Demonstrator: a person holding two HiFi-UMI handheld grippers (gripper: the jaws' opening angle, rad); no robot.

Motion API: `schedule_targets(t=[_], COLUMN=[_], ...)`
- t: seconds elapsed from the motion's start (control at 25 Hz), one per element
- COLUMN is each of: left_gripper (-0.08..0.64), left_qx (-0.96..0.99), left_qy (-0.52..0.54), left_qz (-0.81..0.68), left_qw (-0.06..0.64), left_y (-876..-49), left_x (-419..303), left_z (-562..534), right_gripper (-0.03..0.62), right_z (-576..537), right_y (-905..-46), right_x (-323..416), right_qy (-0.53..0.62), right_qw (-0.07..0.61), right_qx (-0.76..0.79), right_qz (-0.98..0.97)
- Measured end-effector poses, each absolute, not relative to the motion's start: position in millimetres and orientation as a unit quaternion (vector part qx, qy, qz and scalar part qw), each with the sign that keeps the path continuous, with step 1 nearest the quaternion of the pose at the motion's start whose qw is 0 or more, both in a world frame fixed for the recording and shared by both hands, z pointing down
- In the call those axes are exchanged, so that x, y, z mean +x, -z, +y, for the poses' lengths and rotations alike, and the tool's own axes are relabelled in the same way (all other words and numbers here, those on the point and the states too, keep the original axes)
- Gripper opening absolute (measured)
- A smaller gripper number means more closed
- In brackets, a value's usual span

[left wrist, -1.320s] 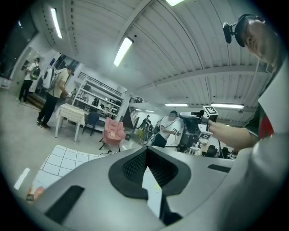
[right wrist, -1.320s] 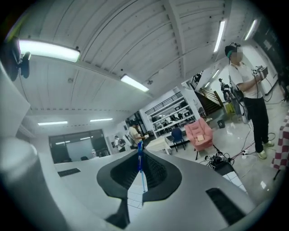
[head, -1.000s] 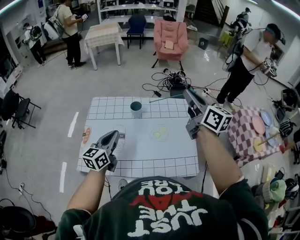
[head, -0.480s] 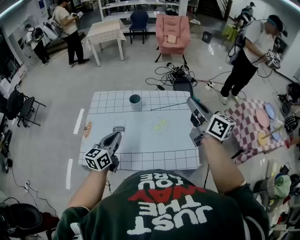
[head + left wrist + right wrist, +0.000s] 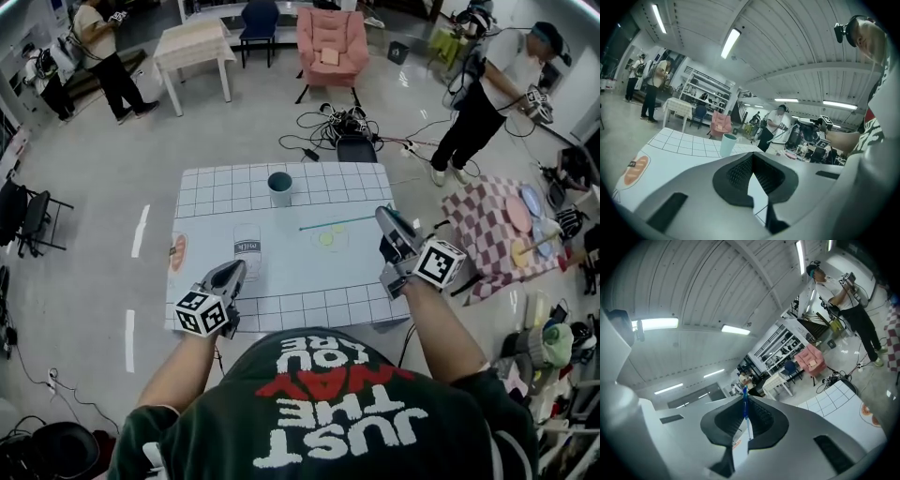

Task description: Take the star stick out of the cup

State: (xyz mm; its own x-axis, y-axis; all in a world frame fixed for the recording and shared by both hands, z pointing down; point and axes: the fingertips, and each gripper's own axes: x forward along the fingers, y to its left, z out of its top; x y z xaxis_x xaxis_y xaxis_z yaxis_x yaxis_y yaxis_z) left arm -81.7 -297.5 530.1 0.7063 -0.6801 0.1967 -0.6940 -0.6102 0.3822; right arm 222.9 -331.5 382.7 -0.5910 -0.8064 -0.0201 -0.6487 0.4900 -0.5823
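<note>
A dark teal cup point(image 5: 279, 187) stands upright at the far side of the white gridded table mat point(image 5: 216, 192); it also shows in the left gripper view point(image 5: 727, 144). The star stick point(image 5: 337, 223) is a thin teal rod, out of the cup and lying level above the mat, pointing left. My right gripper point(image 5: 382, 215) is shut on its right end, and in the right gripper view the blue stick point(image 5: 745, 411) runs up between the pads. Its star end is too small to make out. My left gripper point(image 5: 234, 270) is shut and empty over the mat's near left.
The mat carries a yellow print point(image 5: 327, 237), a milk label point(image 5: 246, 247) and a bread picture point(image 5: 174, 252). A red checkered table point(image 5: 487, 246) stands close on the right. Cables point(image 5: 339, 125) lie on the floor beyond the table, and a person point(image 5: 483, 89) stands at far right.
My right gripper has drawn the stick back toward me and lower over the mat, away from the cup. The left gripper has hardly moved.
</note>
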Motion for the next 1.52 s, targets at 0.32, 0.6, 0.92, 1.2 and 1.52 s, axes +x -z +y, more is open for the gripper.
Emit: schedule_targets(t=[0.32, 0.6, 0.92, 1.2, 1.52], left_gripper=[0.008, 0.008, 0.008, 0.008, 0.008], left_qx=[0.884, 0.879, 0.877, 0.876, 0.876], left_qy=[-0.027, -0.041, -0.059, -0.076, -0.076], left_qz=[-0.387, -0.387, -0.378, -0.372, -0.374], left_qw=[0.262, 0.275, 0.291, 0.298, 0.297], left_y=[-579, -604, -626, -634, -629], left_x=[-110, -111, -98, -93, -94], left_z=[-294, -299, -290, -278, -279], right_gripper=[0.041, 0.041, 0.041, 0.041, 0.041], right_z=[-326, -327, -319, -307, -312], right_y=[-454, -512, -558, -582, -579], right_x=[183, 179, 179, 180, 182], right_qy=[0.323, 0.370, 0.415, 0.441, 0.440], right_qw=[0.129, 0.131, 0.153, 0.166, 0.179], right_qx=[-0.416, -0.408, -0.394, -0.397, -0.394], right_qz=[0.841, 0.825, 0.806, 0.788, 0.787])
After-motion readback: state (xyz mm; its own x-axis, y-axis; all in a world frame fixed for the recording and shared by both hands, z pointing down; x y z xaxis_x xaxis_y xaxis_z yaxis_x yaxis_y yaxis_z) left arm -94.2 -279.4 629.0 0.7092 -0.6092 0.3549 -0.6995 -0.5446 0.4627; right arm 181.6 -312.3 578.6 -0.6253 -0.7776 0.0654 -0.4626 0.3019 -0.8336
